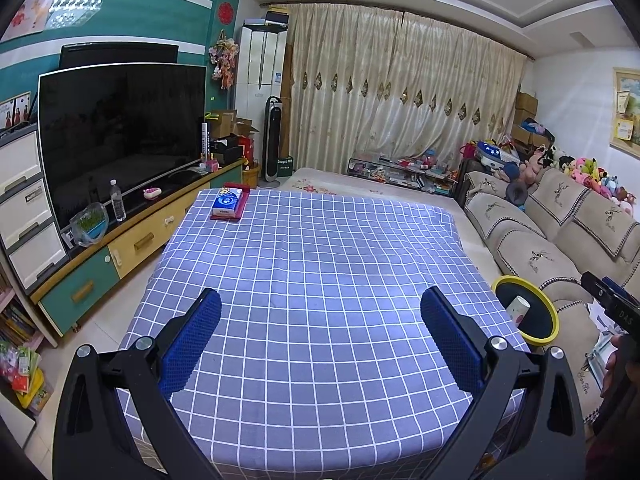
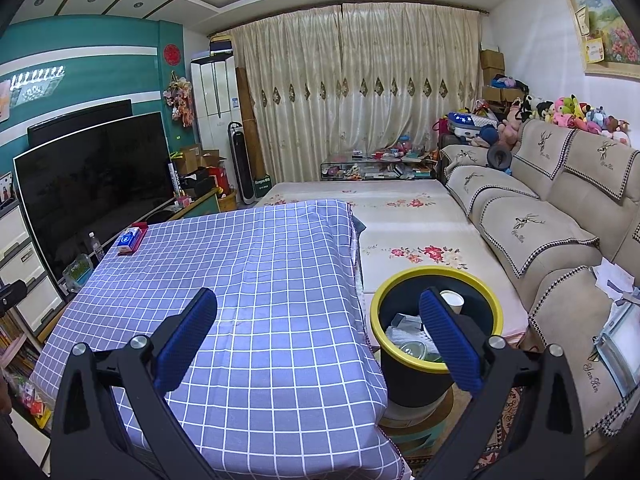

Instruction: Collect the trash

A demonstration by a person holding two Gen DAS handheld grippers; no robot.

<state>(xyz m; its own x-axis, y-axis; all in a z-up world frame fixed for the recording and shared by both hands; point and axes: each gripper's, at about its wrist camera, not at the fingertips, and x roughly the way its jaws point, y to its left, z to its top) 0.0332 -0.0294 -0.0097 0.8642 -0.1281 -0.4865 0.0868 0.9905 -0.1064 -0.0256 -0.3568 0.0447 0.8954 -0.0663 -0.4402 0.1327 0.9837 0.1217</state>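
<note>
The trash bin (image 2: 436, 320) is standing on the floor just beside the table's right edge, at about 4 o'clock in my right wrist view: black wall, yellow rim, round mouth. Inside it a paper cup (image 2: 452, 300) is leaning tilted against the far wall, with crumpled white wrapping (image 2: 402, 330) and a clear glassy item lying beneath; I cannot tell what that item is. In the left wrist view the same bin is showing at 3 o'clock, cup visible.

The checked blue tablecloth (image 1: 320, 280) is lying bare except for a tissue pack on a red tray (image 1: 230, 206) at 11 o'clock.

I am holding my right gripper (image 2: 318, 336) spread wide, nothing between the blue pads; its right finger is overlapping the bin's mouth in view, but I cannot tell if it touches.

I am holding my left gripper (image 1: 320, 336) equally wide apart over the cloth, grasping nothing.
</note>
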